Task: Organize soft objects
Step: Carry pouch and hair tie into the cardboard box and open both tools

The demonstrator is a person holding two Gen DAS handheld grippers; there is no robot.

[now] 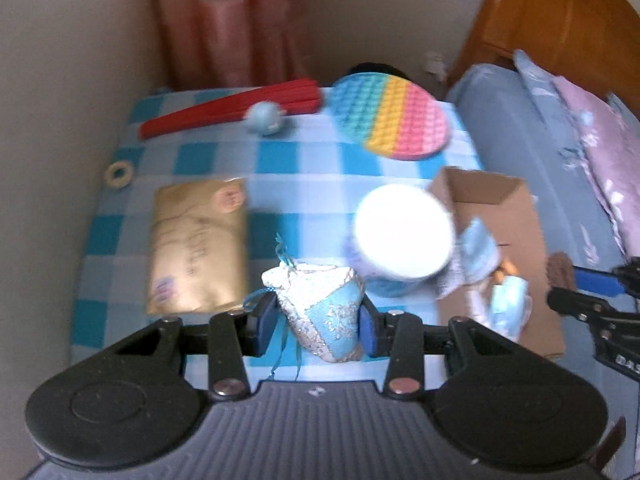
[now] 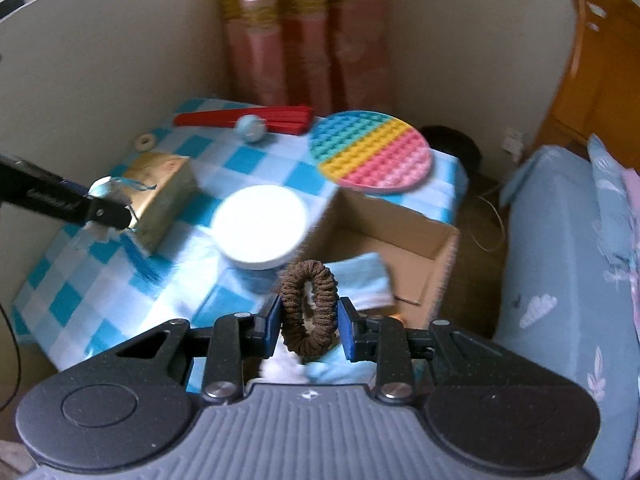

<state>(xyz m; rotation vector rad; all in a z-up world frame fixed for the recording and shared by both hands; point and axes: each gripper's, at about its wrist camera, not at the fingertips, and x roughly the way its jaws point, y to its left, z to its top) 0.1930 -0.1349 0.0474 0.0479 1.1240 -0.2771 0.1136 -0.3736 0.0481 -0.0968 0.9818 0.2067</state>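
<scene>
My left gripper (image 1: 318, 320) is shut on a small blue-and-white lace pouch (image 1: 324, 312) with a trailing ribbon, held above the blue checked table (image 1: 280, 160). The right wrist view shows that gripper (image 2: 110, 202) at far left with the pouch (image 2: 106, 188). My right gripper (image 2: 309, 322) is shut on a brown scrunchie (image 2: 320, 272), hanging over the near edge of an open cardboard box (image 2: 400, 240). From the left wrist view the right gripper (image 1: 563, 284) sits beside the box (image 1: 504, 216). Light blue cloth pieces (image 2: 360, 276) lie in the box.
On the table lie a gold cushion (image 1: 198, 248), a white-lidded round tub (image 1: 402, 232), a rainbow pop mat (image 1: 392, 116), a red folded fan (image 1: 232, 110), a small blue ball (image 1: 266, 118) and a pale ring (image 1: 119, 174). A bed (image 2: 560, 260) lies to the right, walls and a curtain (image 2: 304, 40) behind.
</scene>
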